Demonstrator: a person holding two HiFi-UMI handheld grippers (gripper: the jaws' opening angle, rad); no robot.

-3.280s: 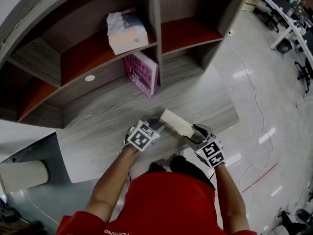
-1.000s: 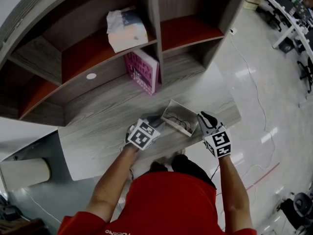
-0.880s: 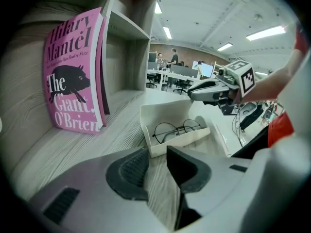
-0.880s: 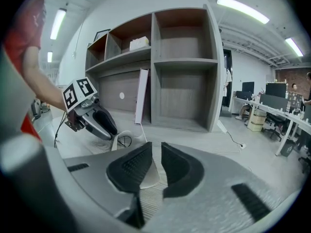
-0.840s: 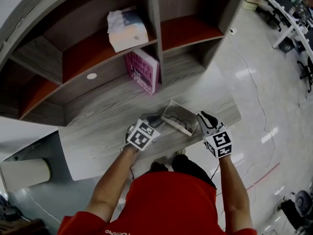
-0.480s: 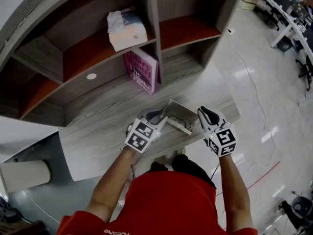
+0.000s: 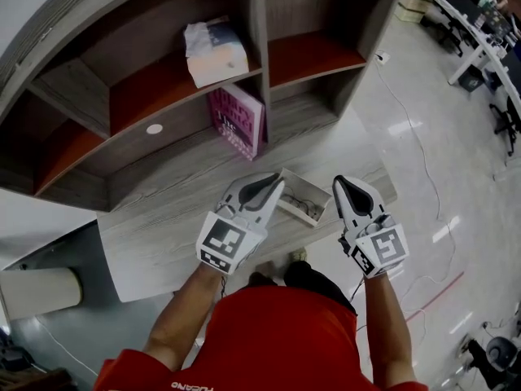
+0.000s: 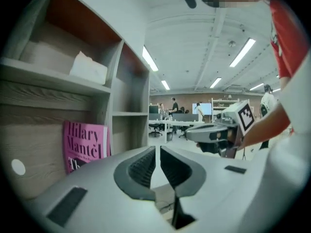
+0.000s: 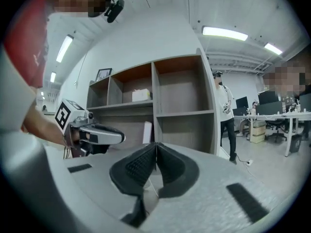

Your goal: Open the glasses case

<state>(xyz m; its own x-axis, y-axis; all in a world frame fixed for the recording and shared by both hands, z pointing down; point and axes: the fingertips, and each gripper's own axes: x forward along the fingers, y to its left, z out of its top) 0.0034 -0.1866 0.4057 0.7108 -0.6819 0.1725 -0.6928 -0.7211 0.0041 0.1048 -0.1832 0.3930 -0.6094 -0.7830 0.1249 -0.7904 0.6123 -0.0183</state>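
The glasses case [image 7: 303,199] lies open on the grey wooden desk [image 7: 163,218], lid tipped back, a pair of glasses inside. Both grippers hang above the desk, clear of the case. My left gripper [image 7: 270,184] is just left of it. In the left gripper view my left gripper [image 8: 158,152] has its jaws closing, with a thin gap between the pads and nothing in it. My right gripper [image 7: 342,186] is just right of the case. In the right gripper view my right gripper [image 9: 155,152] is shut, pads together and empty.
A pink book [image 7: 238,120] leans upright at the back of the desk under the shelf unit [image 7: 256,31]. A white tissue pack [image 7: 216,51] sits on the shelf above. A cable [image 7: 419,153] trails over the floor to the right, and a person [image 9: 226,115] stands by the shelf end.
Both grippers have risen off the desk toward the camera. The left jaws have narrowed. The case, earlier held shut between the grippers, stays open on the desk.
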